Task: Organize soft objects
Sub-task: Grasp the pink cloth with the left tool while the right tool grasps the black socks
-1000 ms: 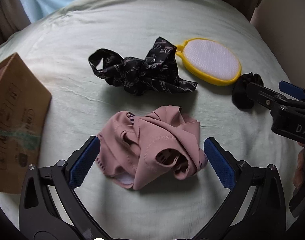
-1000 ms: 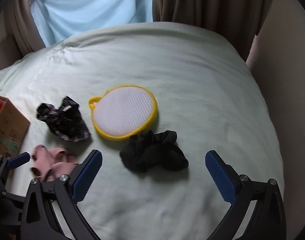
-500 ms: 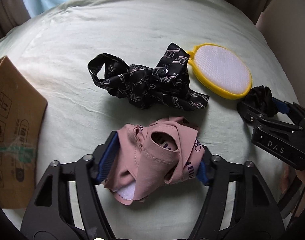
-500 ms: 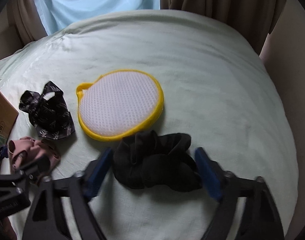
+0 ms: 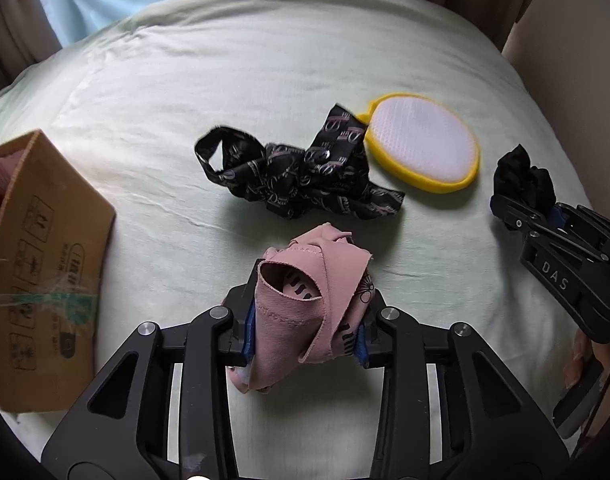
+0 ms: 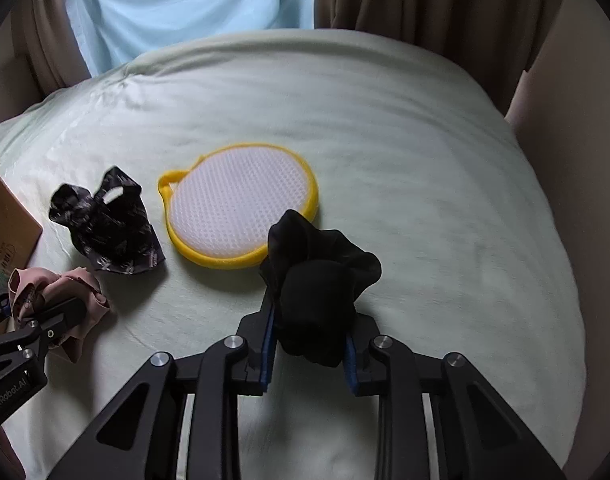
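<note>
1. The left tool [image 5: 305,332] is clamped tight on a crumpled pink garment [image 5: 309,304], its blue pads pressing the cloth from both sides; the bundle bulges up and forward out of the tool above the bed [image 5: 265,80].

2. The right tool [image 6: 307,354] is likewise closed on a black scrunchie [image 6: 317,288], which bunches up between the blue pads; in the left wrist view that tool [image 5: 553,216] is seen by the bed's right edge with the dark fabric [image 5: 523,180] at its tip.

3. Just beyond the pink garment, toward the middle of the bed, lies a black patterned scarf [image 5: 301,176], twisted and loose on the pale green sheet, apart from both tools.

4. Touching the scarf's right end, a round white mesh pad with a yellow rim [image 5: 421,142] lies flat; in the right wrist view the pad [image 6: 237,204] sits just behind the held scrunchie, whose upper edge overlaps its rim in the picture.

5. At the bed's left edge stands an open cardboard box [image 5: 45,268], with pink and red things partly visible inside.

6. Brown curtains [image 6: 417,0] and a light blue cloth [image 6: 185,4] hang beyond the far edge of the bed.
</note>
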The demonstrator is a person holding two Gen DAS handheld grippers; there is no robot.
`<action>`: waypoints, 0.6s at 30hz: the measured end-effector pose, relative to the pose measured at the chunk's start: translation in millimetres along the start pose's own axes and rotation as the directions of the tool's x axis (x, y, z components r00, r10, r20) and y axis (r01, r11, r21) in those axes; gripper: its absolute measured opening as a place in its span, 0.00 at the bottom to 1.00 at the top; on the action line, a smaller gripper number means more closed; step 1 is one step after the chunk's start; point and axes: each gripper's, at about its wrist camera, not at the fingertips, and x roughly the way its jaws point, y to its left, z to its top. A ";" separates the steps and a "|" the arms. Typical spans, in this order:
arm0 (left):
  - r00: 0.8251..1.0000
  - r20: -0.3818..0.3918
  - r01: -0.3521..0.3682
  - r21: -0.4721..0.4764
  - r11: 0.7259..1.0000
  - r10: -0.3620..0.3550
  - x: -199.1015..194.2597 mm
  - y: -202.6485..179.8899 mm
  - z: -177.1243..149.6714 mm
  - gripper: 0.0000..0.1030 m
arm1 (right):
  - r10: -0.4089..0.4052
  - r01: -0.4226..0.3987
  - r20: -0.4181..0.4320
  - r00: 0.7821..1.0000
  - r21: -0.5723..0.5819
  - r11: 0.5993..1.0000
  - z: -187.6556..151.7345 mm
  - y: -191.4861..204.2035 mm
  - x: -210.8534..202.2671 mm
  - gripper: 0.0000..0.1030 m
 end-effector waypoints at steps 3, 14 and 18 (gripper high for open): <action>1.000 0.012 0.006 0.006 1.000 -0.006 -12.3 -2.5 2.6 0.31 | -0.005 0.004 0.021 1.000 0.021 1.000 2.8 -3.2 -16.7 0.24; 0.992 0.114 0.053 0.002 0.999 -0.052 -116.1 -0.9 35.1 0.31 | 0.002 -0.009 0.107 0.994 0.070 0.997 35.0 8.4 -122.0 0.24; 0.986 0.152 0.068 0.007 0.998 -0.068 -167.7 13.0 45.5 0.31 | 0.003 -0.013 0.143 0.990 0.072 0.997 50.8 28.5 -179.0 0.24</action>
